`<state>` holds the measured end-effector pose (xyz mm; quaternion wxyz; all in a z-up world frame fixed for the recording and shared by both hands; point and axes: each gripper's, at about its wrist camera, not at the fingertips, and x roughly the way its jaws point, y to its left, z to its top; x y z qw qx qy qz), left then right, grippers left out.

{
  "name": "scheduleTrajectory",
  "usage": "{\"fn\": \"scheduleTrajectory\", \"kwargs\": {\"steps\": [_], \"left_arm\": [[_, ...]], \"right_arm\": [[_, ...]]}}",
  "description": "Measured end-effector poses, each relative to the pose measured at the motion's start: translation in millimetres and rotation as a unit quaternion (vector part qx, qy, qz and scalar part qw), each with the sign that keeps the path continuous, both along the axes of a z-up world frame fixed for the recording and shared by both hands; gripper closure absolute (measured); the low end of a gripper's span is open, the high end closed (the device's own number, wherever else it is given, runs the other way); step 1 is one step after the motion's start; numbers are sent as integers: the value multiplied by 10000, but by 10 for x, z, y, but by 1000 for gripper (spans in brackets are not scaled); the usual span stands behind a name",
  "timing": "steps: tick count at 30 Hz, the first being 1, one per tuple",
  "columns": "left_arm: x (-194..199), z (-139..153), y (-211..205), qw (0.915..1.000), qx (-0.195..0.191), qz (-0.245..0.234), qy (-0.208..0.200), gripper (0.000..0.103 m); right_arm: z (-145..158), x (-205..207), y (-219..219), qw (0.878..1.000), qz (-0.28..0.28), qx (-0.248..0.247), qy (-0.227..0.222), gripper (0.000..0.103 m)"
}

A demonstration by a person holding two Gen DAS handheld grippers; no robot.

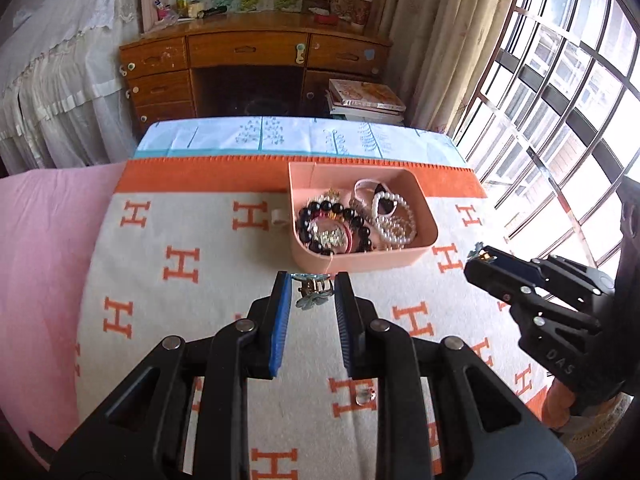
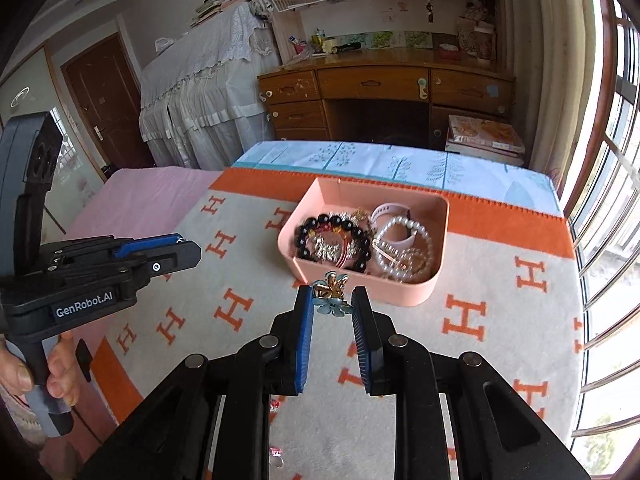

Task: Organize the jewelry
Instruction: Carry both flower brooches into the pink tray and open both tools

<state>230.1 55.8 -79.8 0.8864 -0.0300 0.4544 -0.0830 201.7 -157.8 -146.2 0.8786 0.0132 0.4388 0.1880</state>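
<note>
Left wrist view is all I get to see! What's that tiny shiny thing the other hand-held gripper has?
Observer: The right hand-held gripper pinches a blue flower clip with gold parts, just in front of the pink tray.
Operator: Wow! And who's holding my one?
Observer: A person's hand grips the handle of the left hand-held gripper, at the left edge of the right wrist view.

left gripper (image 1: 311,280), right gripper (image 2: 332,294), jaws seemingly clamped

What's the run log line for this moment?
left gripper: holds flower clip | right gripper: holds flower clip | pink tray: part-filled
</note>
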Motion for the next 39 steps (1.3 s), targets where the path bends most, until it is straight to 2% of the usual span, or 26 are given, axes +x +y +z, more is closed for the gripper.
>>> {"fn": "scheduleTrajectory", "kwargs": {"steps": [5,8,11,14,17,22,27,34,35,37,38,39], "left_arm": [[413,494,-95,9992,205,-58,-331,84],[629,694,-173,9982,371,-132,-453,84],[874,784,-258,9977,498,-230,-409,84],[1124,710,-333,9973,624,-276,-255,84],[1403,442,-376,9973,668,-307,50,84],[1747,-123,-392,9962,601,-357,521,84],[1959,-588,-420,9940,626,-393,807,84],[2103,-955,-396,9915,505,-377,1142,82],[2114,-967,-383,9915,434,-424,1150,77],[2084,-933,-369,9924,418,-440,1072,56],[2057,-897,-352,9932,418,-439,998,43],[2036,-868,-337,9939,422,-429,925,41]], "right_arm": [[734,291,-96,9984,-318,-155,-441,84],[1111,532,-151,9970,-495,-168,-572,84],[1403,823,-231,9958,-676,-165,-597,84],[1473,1126,-262,9971,-654,-129,-367,84],[1265,1441,-223,9971,-694,-318,-30,84],[445,1805,-69,9933,-685,-371,853,84],[-248,1989,44,9861,-685,-460,1444,84],[-748,2154,63,9791,-741,-388,1853,82],[-818,2176,52,9789,-758,-364,1861,80],[-862,2197,43,9806,-762,-334,1775,68],[-874,2201,38,9818,-782,-354,1696,68],[-857,2185,29,9826,-818,-397,1617,67]]}}
